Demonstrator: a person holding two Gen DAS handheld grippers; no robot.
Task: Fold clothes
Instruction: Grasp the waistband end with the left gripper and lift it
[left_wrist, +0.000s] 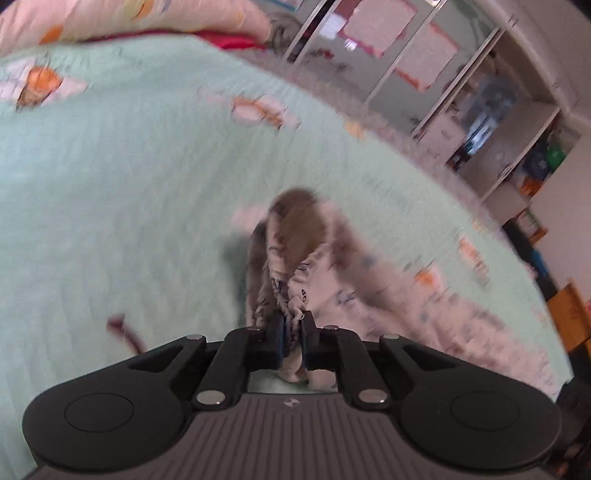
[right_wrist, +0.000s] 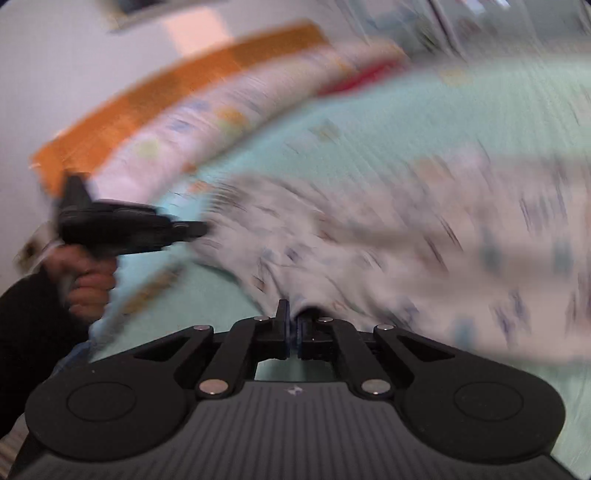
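left wrist view: the left tongs (left_wrist: 291, 325) are clamped on a bunched edge of a pale printed garment (left_wrist: 295, 254), which hangs from them in a loose rope and trails off to the right over the mint green bedspread (left_wrist: 129, 166). a pink pillow (left_wrist: 129, 18) lies at the far edge of the bed.

right wrist view: the right tongs (right_wrist: 293, 325) are pinched together on another part of the same garment (right_wrist: 369, 240), which stretches from them toward the left tongs (right_wrist: 201, 229), held by a hand (right_wrist: 90, 284) at the left. heavy blur makes it hard to tell whether it is a shirt or trousers.

the cloth looks light, thin and limp, so it will likely sag wherever it is unsupported; hems, corners or seams give the surest hold, keeping both grips well apart so it hangs flat.
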